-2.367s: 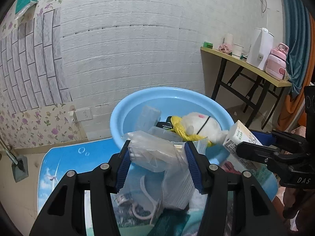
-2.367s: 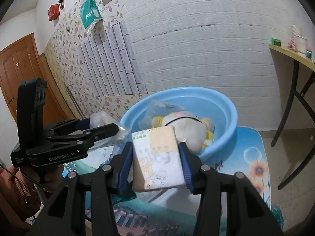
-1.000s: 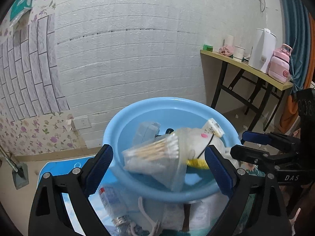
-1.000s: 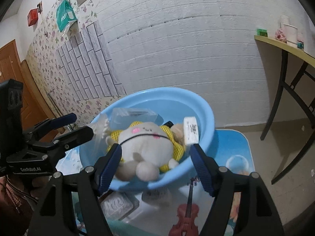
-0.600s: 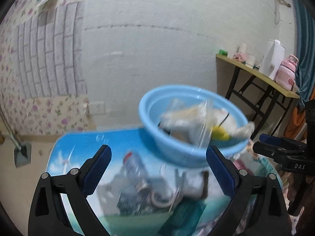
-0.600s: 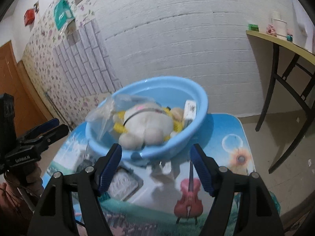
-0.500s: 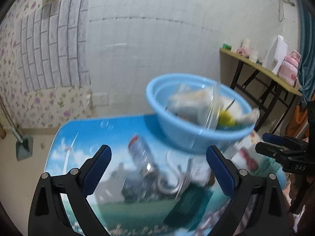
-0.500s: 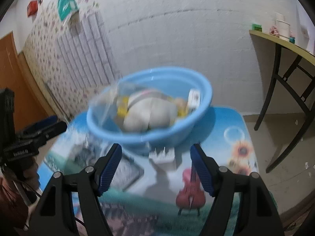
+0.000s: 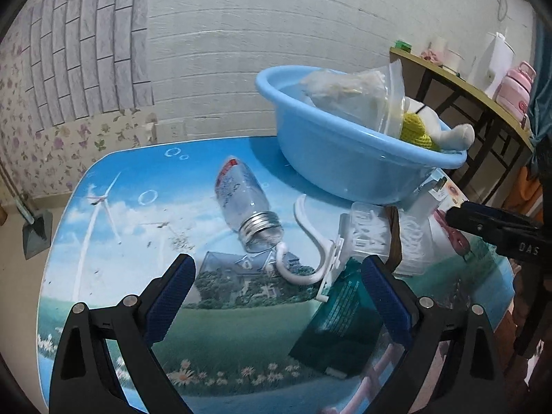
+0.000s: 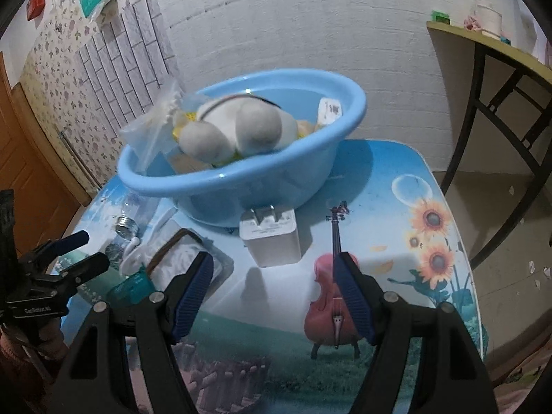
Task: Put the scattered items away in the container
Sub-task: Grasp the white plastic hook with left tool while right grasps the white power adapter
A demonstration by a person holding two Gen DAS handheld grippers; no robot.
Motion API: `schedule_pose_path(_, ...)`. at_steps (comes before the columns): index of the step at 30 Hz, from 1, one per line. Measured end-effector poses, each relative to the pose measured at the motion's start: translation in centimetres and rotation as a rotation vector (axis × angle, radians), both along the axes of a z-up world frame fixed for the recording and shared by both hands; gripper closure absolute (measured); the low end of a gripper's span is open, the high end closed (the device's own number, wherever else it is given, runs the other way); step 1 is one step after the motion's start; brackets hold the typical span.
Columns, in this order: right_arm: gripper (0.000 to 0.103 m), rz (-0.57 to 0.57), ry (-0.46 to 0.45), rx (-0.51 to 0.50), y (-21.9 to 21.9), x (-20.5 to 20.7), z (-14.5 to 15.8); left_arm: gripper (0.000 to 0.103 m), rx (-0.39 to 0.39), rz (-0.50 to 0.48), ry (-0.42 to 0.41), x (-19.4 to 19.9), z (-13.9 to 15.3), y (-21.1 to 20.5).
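Hovering wide open and empty above the tabletop (image 9: 114, 227), the left gripper (image 9: 277, 289) has a glass jar (image 9: 246, 208) lying on its side just ahead, a white hook (image 9: 307, 241) touching the jar's mouth, and a dark green packet (image 9: 339, 324) by its right finger. Beyond stands the blue basin (image 10: 241, 172), holding a plush toy (image 10: 238, 131) and a clear bag (image 9: 358, 93). The right gripper (image 10: 276, 293) is equally spread and empty, with a white charger (image 10: 270, 238) directly ahead, against the basin's base.
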State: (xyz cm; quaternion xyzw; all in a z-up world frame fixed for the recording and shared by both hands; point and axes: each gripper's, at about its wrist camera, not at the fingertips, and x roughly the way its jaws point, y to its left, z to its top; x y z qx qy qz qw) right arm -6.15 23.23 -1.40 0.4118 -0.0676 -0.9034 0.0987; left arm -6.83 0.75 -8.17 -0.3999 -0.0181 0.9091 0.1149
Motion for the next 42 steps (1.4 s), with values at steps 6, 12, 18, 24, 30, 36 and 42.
schedule_pose_path(6,0.031,0.002,-0.007,0.010,0.4,-1.5,-0.5,0.006,-0.037,-0.040,-0.022,-1.5,-0.7,1.3)
schedule_pose_path(12,0.031,0.031,-0.015,0.015,0.0,-3.3,-0.6,0.027,-0.035,-0.078,-0.051,-2.3,-1.3,1.7)
schedule_pose_path(18,0.039,0.064,-0.027,0.031,-1.0,-4.9,-1.3,0.057,-0.055,-0.115,-0.071,-2.1,-1.5,2.2)
schedule_pose_path(24,0.062,0.089,-0.037,0.019,-1.2,-4.0,-1.4,0.057,-0.049,-0.100,-0.064,-1.3,-1.0,1.7)
schedule_pose_path(30,0.063,0.088,-0.021,0.009,-0.4,-1.9,-0.7,0.057,-0.038,-0.079,-0.049,0.2,-0.1,0.5)
schedule_pose_path(36,0.063,0.085,-0.018,-0.003,0.3,1.0,-0.3,0.057,-0.033,-0.069,-0.052,2.0,0.2,-0.5)
schedule_pose_path(42,0.064,0.077,-0.004,0.012,0.3,3.3,0.0,0.057,-0.033,-0.032,-0.042,4.1,0.4,-1.9)
